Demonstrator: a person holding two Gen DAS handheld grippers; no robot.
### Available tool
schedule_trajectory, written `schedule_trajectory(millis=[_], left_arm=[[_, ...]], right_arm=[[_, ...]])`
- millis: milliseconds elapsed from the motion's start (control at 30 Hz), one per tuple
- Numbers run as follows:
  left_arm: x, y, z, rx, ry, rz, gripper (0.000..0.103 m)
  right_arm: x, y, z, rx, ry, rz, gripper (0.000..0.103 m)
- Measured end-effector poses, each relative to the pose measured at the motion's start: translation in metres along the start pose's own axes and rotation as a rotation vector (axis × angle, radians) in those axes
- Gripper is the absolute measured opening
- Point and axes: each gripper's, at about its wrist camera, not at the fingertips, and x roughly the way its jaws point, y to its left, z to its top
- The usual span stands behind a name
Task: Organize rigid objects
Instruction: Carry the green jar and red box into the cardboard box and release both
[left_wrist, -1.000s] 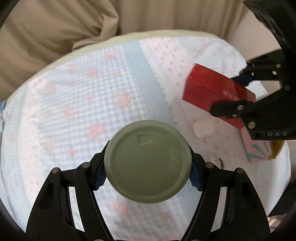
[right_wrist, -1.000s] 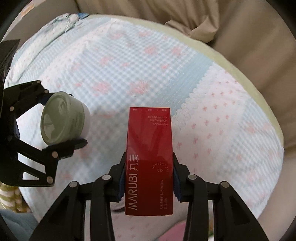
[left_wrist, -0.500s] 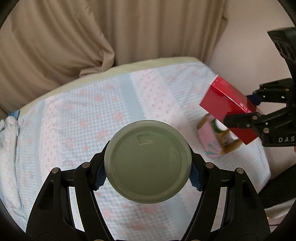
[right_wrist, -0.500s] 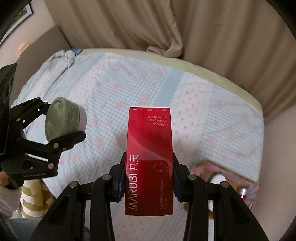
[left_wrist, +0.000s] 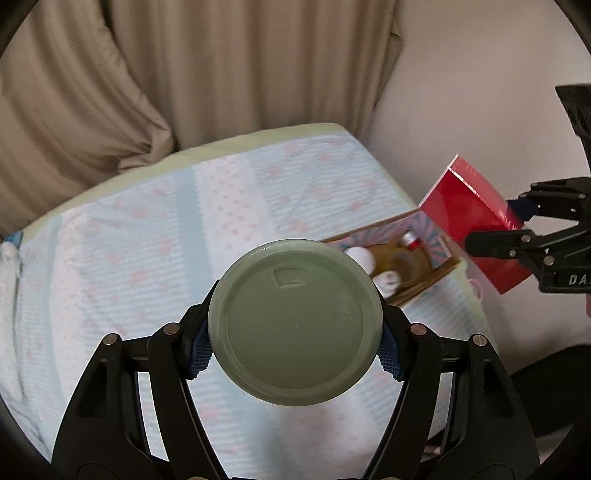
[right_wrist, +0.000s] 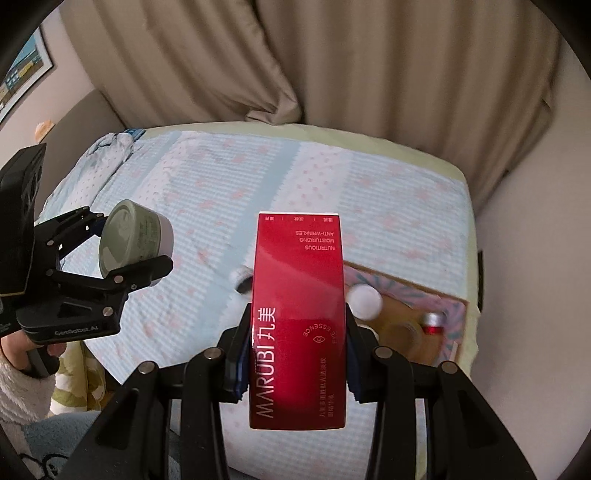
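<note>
My left gripper (left_wrist: 295, 347) is shut on a round grey-green jar (left_wrist: 295, 317), held high above the bed; the same jar shows in the right wrist view (right_wrist: 135, 238). My right gripper (right_wrist: 297, 354) is shut on a red Marubi box (right_wrist: 299, 295), also held above the bed; the box shows in the left wrist view (left_wrist: 476, 225). A patterned cardboard box (left_wrist: 424, 267) sits at the bed's right corner with a white cap (right_wrist: 364, 301) and a small red-and-silver bottle (right_wrist: 434, 321) inside.
The bed has a light blue and pink checked cover (left_wrist: 184, 229). Beige curtains (left_wrist: 184, 74) hang behind it and a plain wall (left_wrist: 480, 92) is to the right. A small white object (right_wrist: 240, 277) lies on the cover, partly hidden behind the red box.
Both grippers have risen away from the bed with their objects still held. The patterned cardboard box at the bed's corner has come fully into view.
</note>
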Motion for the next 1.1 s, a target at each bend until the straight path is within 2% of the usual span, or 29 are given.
schedule_trajectory(millis=[167,433,600,700,833,1100], left_arm=[[0.029,-0.048,0.012,-0.054,0.022,-0.027,0.068],[0.1,-0.107,0.029,-0.072,0.112,-0.061,0.068],[0.145,-0.13,0.049,-0.07,0.16,-0.067,0.068],[0.173,-0.138,0.06,-0.077,0.187,-0.067,0.068],[0.216,-0.146,0.072,-0.067,0.232,-0.055,0.068],[0.306,-0.166,0.078,0.01,0.359,-0.042,0.068]], right_arm=[[0.007,-0.061,-0.023,0.012,0.042,-0.024,0.038],[0.038,-0.144,-0.044,0.057,0.107,-0.034,0.038],[0.066,-0.179,-0.05,0.104,0.145,-0.019,0.038],[0.086,-0.199,-0.055,0.122,0.167,-0.059,0.038],[0.118,-0.225,-0.06,0.205,0.189,-0.048,0.038],[0.176,-0.245,-0.075,0.278,0.235,-0.036,0.038]])
